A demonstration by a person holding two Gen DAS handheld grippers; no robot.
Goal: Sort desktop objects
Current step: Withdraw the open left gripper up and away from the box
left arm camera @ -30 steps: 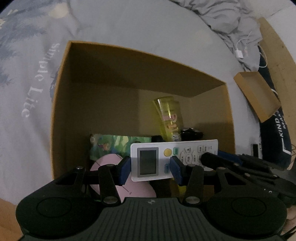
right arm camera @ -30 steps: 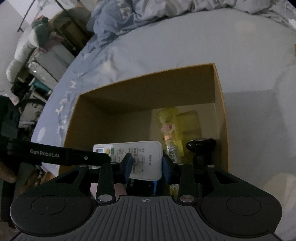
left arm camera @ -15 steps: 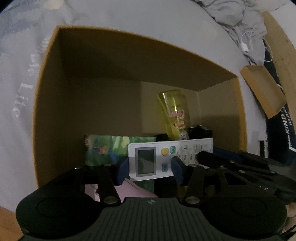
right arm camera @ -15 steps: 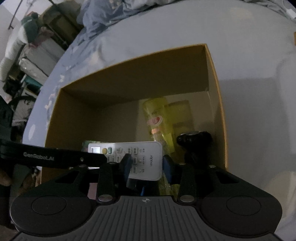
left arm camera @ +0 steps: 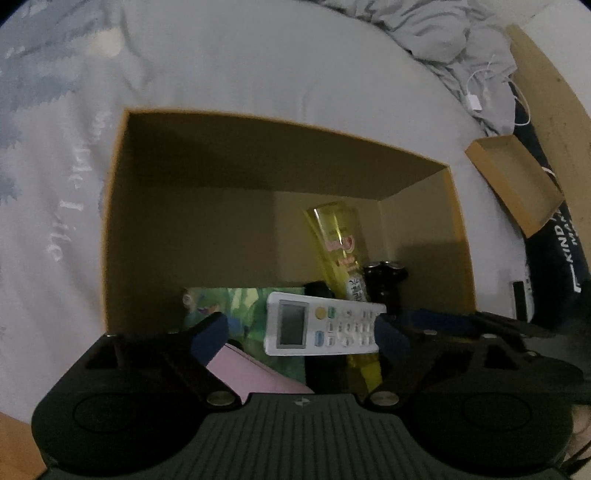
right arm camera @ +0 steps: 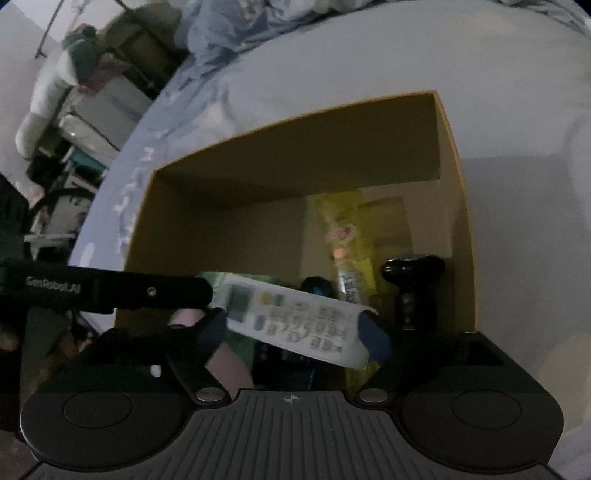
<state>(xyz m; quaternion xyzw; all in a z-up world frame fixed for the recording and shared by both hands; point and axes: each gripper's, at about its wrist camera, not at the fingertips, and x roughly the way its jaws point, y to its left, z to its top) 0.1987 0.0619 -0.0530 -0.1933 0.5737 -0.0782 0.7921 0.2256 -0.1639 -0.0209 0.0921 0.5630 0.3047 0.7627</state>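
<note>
Left wrist view: the left gripper (left arm camera: 301, 334) stands spread wide above the cardboard box (left arm camera: 110, 221), with the white remote (left arm camera: 323, 325) lying free inside it; right wrist view: the right gripper (right arm camera: 295, 332) is likewise spread, its fingertips (right arm camera: 375, 334) flanking the tilted remote without clamping it.

Grey bedsheet (left arm camera: 280, 74) fills the view, rumpled duvet (left arm camera: 443, 33) up at one o'clock, white charger cable (left arm camera: 474, 99) at two, small cardboard lid (left arm camera: 513, 181) at three.

Matt brown cardboard box (left arm camera: 110, 229); smooth white plastic remote (left arm camera: 325, 325) (grey glossy screen); clear yellow glossy plastic bottle (left arm camera: 338, 243); soft grey cloth bedsheet (left arm camera: 258, 55).
</note>
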